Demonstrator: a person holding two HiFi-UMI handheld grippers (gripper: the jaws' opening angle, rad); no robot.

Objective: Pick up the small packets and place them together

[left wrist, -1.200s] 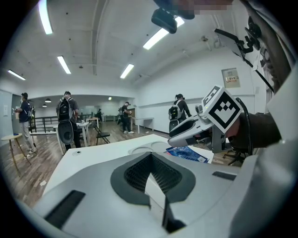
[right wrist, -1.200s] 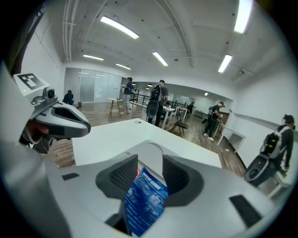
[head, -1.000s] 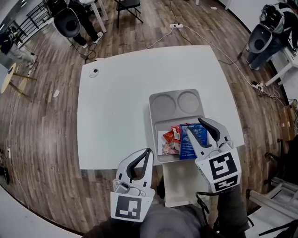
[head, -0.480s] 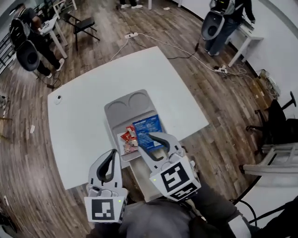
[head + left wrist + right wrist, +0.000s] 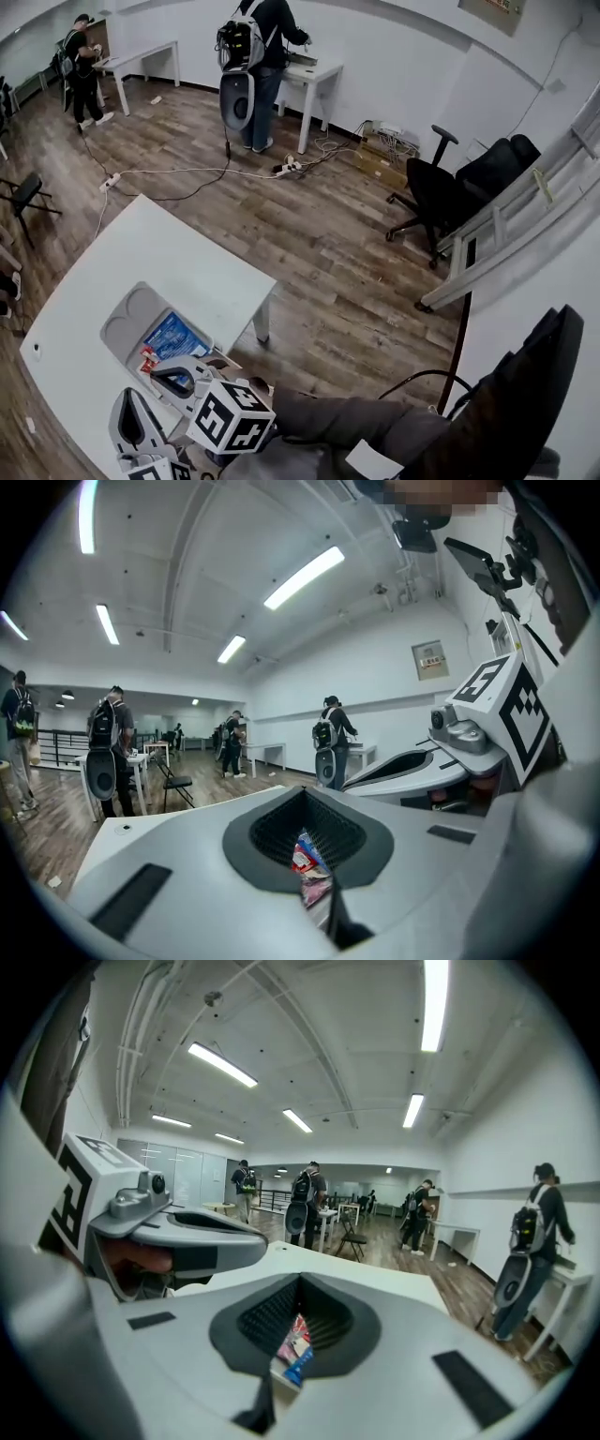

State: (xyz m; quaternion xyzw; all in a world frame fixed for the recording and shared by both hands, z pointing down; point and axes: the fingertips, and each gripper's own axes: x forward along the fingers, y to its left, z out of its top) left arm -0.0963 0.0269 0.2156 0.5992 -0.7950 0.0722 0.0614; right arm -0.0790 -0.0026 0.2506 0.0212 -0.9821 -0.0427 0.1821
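Wood flooring (image 5: pixel 309 234) spreads across a big open room. People (image 5: pixel 258 56) stand at white desks (image 5: pixel 314 75) along the far wall, and a black office chair (image 5: pixel 455 187) sits off to the right. Low on the left stands the white bench (image 5: pixel 131 253). Toward its near edge lies a grey tray (image 5: pixel 120 323) with two round wells at its far-left end.

Packets lie flat in the tray's other end. As far as I can tell, the blue packet (image 5: pixel 175 336) has its long side running along the tray's length. Small red packets (image 5: pixel 150 357) lie just beside it on the left.

I hold both tools close to my body at the near edge of the bench, side by side. They point out over the tray and tip a little downward. My right tool (image 5: pixel 161 373) has just been closing and is now clenched, with nothing between its jaws. Its marker cube (image 5: pixel 230 417) faces up. My left tool (image 5: pixel 129 403) is clenched too, and empty. Through the gap behind each tool's tips I see the packets down in the tray, well apart from the jaws.
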